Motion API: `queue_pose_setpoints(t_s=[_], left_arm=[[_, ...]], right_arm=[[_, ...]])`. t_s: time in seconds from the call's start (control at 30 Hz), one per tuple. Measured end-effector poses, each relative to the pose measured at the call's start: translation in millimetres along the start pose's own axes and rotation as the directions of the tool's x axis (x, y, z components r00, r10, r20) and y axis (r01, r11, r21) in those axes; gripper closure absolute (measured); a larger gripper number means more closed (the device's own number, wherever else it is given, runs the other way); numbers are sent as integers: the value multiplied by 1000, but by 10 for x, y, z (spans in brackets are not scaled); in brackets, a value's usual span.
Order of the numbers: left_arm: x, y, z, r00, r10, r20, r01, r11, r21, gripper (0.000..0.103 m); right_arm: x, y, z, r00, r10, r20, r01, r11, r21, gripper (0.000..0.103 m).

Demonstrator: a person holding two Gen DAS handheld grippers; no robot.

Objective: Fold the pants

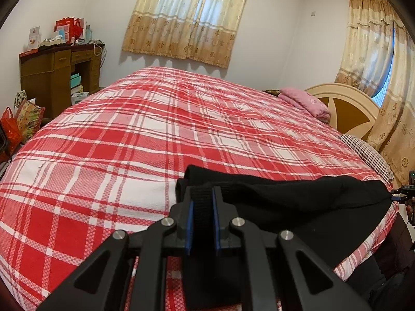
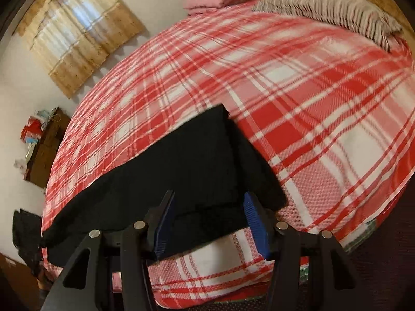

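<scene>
Black pants (image 1: 298, 199) lie along the near edge of a bed with a red and white plaid cover (image 1: 129, 142). My left gripper (image 1: 203, 194) is shut on a ribbed band at the pants' left end. At the far right of the left wrist view the right gripper (image 1: 400, 194) touches the pants' other end. In the right wrist view the pants (image 2: 181, 160) lie partly doubled over on the cover (image 2: 311, 129). My right gripper (image 2: 210, 221) straddles their near edge. Its blue pads (image 2: 255, 220) stand well apart with flat cloth between them, not pinched.
A pink folded blanket (image 1: 306, 101), a striped pillow (image 1: 363, 150) and a cream headboard (image 1: 345, 103) are at the bed's head. A cluttered wooden desk (image 1: 57, 77) and bags (image 1: 23, 121) stand beyond the far left side. The bed's edge drops off right below the grippers.
</scene>
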State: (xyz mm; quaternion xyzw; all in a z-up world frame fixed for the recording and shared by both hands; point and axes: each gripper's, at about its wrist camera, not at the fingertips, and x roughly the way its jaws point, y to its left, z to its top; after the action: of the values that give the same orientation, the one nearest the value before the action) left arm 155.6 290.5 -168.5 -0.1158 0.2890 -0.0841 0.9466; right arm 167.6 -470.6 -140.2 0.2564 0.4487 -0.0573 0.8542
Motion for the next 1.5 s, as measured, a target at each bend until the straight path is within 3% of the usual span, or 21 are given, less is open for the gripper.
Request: queue_pose_setpoints(t_s=[0.03,0.13,0.17,0.37,0.5,0.63,0.87,1.03,1.2,1.23,1.27,1.3,1.37,1.5], left_arm=[[5,2,7,1000,1,-1,-1,1000,4,90],[19,3,19,1000,2,-1,-2,1000,6,90],[28,2,25,1000,3,1,-3,1000,6,90],[43,-4,147,1000,8,23,-8,1000,5,90],[-85,0,266,998,-19,65,19,1000,0,90],[-197,11,251,996,-33,82,33,999,2,90],[-171,146,-134,998,-49,25,50,998,-26,90],[-229,208,-368,998,-59,24,60,996,-60,87],[-254,178,-352,998,-48,35,49,998,-39,85],[-260,143,-347,999,-32,38,33,999,-16,84],[-267,103,-341,999,-12,43,12,1000,9,83],[-281,47,-335,999,16,46,-18,999,45,83],[-295,-44,-339,997,54,50,-59,992,108,83],[-318,-118,-398,994,101,48,-108,974,200,83]], right_arm=[[3,15,12,1000,2,6,-2,1000,-1,52],[27,74,69,1000,-19,25,19,1000,-24,78],[35,93,92,999,-28,33,29,999,-36,95],[-180,246,288,991,44,129,-35,997,-67,98],[-558,359,400,969,119,218,-100,990,-99,98],[-741,264,405,960,117,256,-98,991,-87,98],[-309,-159,188,990,27,141,-22,999,-36,98],[-185,-386,73,994,-8,110,8,1000,-1,98],[-183,-297,58,994,-67,89,73,995,-68,97],[-192,-259,52,993,-83,90,90,993,-83,95],[-206,-219,45,989,-121,89,130,987,-94,85],[-245,-178,37,981,-165,100,175,979,-105,68],[-351,-108,28,966,-215,143,232,966,-115,54],[-567,253,43,946,-229,230,275,943,-188,53]])
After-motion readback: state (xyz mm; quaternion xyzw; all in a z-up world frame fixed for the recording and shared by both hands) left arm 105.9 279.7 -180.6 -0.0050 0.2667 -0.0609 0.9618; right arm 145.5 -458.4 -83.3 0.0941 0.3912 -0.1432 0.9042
